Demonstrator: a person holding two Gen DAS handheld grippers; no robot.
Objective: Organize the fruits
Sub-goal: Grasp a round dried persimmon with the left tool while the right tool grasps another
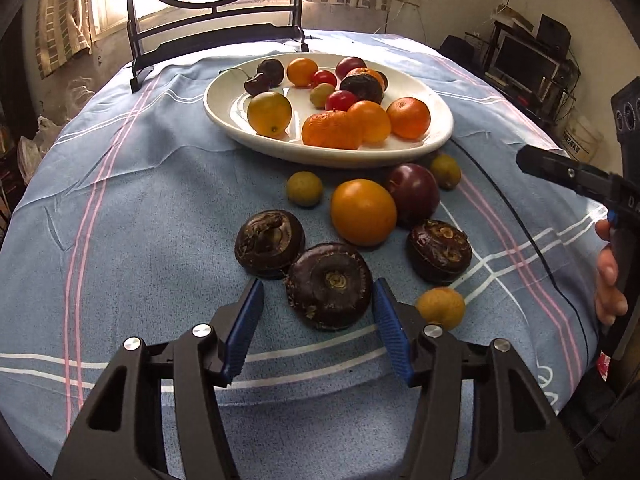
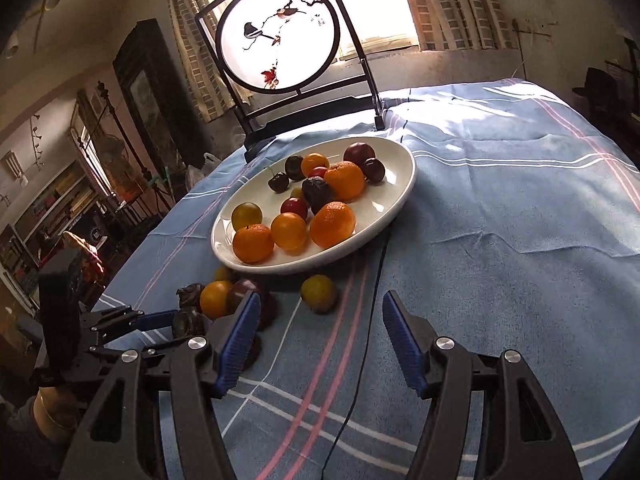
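A white oval plate [image 1: 224, 110] [image 2: 396, 184] holds several oranges, cherries and small fruits. Loose fruit lies on the cloth in front of it: three dark water chestnuts, one [image 1: 329, 285] right between the tips of my open left gripper [image 1: 318, 298], an orange [image 1: 363, 212], a dark plum [image 1: 414, 194] and small yellow-green fruits [image 1: 305, 189]. My right gripper [image 2: 322, 312] is open and empty above bare cloth, right of the loose pile, with a yellow-green fruit [image 2: 319, 293] just ahead. The left gripper also shows in the right wrist view [image 2: 160, 318].
A round painted screen on a dark stand [image 2: 278, 36] stands behind the plate at the table's far edge. A thin black cable [image 2: 372, 320] runs across the blue checked tablecloth [image 2: 500, 280]. The table edge falls away on both sides.
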